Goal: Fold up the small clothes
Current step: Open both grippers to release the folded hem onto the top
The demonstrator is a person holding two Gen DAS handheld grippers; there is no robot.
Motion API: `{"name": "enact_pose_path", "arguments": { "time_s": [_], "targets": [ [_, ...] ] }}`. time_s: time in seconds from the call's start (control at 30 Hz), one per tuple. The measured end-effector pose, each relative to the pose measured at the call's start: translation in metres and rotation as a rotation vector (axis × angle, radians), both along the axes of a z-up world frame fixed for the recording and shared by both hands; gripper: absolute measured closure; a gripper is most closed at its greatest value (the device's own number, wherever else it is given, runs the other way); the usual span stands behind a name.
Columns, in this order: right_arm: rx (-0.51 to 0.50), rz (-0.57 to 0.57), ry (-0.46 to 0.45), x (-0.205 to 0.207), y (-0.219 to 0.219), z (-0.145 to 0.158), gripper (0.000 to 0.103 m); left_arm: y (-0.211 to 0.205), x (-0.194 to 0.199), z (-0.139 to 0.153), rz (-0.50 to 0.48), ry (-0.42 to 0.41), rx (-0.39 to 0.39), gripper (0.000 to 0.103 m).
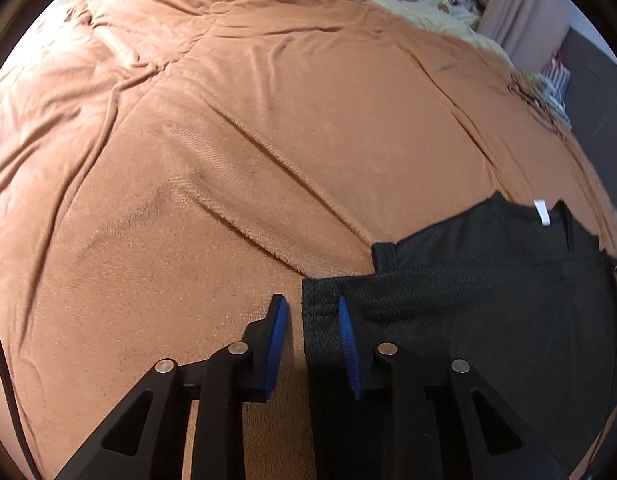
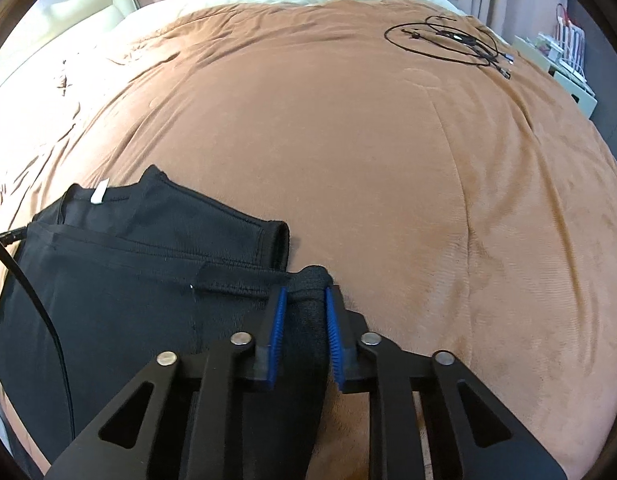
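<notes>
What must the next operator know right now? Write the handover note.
Left gripper: open, straddling the near left edge of the black knit garment, not clamped.
Right gripper: jaws closed on a bunched fold at the garment's right edge.
The garment lies mostly flat on the brown plush blanket, white label at the far side. Coiled black cable lies far right, apart from the work.
Done: garment laid out, right side gripped.
Left: close the left gripper, fold, probably flatten.
</notes>
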State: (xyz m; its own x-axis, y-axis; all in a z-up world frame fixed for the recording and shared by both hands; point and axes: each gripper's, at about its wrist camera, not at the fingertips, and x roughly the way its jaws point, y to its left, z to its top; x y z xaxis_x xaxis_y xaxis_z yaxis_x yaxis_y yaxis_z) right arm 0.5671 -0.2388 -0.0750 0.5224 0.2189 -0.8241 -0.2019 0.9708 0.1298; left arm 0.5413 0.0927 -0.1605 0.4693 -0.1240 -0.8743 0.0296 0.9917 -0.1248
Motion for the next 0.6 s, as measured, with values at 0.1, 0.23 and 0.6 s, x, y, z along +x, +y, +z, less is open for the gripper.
{"name": "enact_pose_path", "arguments": {
  "time_s": [0.1,0.23,0.6],
  "targets": [
    [-0.006,-0.001,-0.014,0.0,-0.003,0.003,0.101,-0.004,-0.003,0.004,0.002,-0.006,0.01,0.095],
    [-0.023,-0.019,-0.05,-0.008,-0.003,0.02,0.102,-0.005,-0.003,0.018,0.008,-0.048,0.05,0.097],
    [-0.059,-0.055,-0.085,0.011,0.01,0.029,0.102,0.003,0.023,0.032,0.049,-0.098,0.093,0.097]
  ]
}}
